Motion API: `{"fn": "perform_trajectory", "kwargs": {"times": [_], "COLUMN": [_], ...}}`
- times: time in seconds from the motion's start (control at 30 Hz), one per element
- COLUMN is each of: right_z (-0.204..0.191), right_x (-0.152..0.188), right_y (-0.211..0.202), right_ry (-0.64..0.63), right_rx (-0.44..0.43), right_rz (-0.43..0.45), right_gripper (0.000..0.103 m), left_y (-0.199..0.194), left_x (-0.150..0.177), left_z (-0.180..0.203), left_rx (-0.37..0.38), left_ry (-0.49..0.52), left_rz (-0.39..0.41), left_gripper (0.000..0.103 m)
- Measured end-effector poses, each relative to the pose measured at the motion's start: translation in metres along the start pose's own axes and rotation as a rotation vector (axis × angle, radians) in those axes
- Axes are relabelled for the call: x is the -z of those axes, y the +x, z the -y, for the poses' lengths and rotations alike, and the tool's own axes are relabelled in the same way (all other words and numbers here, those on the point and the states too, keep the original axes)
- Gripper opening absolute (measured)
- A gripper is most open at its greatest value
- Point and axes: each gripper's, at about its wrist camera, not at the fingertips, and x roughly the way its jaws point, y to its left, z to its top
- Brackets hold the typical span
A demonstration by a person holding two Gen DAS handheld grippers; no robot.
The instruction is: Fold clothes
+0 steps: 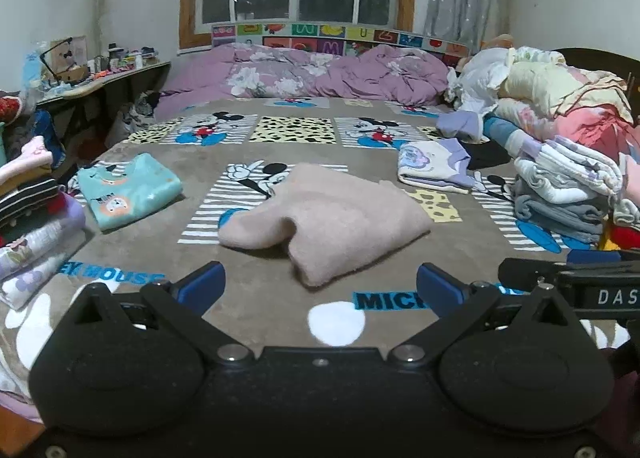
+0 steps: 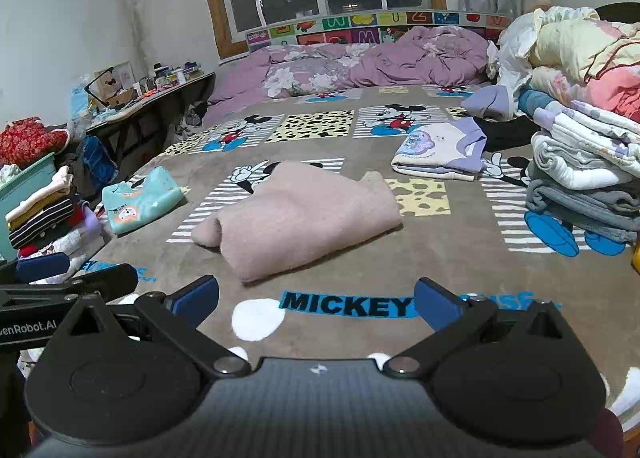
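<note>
So both grippers are spread wide with nothing in them: the left gripper [image 1: 320, 286] and right gripper [image 2: 316, 294] hang side by side over the near edge of the Mickey blanket [image 2: 400, 258]. The folded pink sweater [image 1: 332, 218] lies mid-bed just ahead, a teal shirt [image 1: 128, 188] to its left, and folded stacks [image 2: 580, 178] sit to the right.
</note>
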Motion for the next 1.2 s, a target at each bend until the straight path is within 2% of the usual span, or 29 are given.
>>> {"fn": "perform_trajectory", "kwargs": {"times": [1.2], "right_z": [-0.005], "right_x": [0.0032], "right_y": [0.0016], "right_ry": [-0.004], "right_rx": [-0.014], "right_rz": [0.01], "right_gripper": [0.103], "left_y": [0.0017], "left_x": [0.0005], "left_z": [-0.0036], "left_rx": [-0.008], "left_ry": [-0.021], "left_rz": [0.003], "left_gripper": [0.103]}}
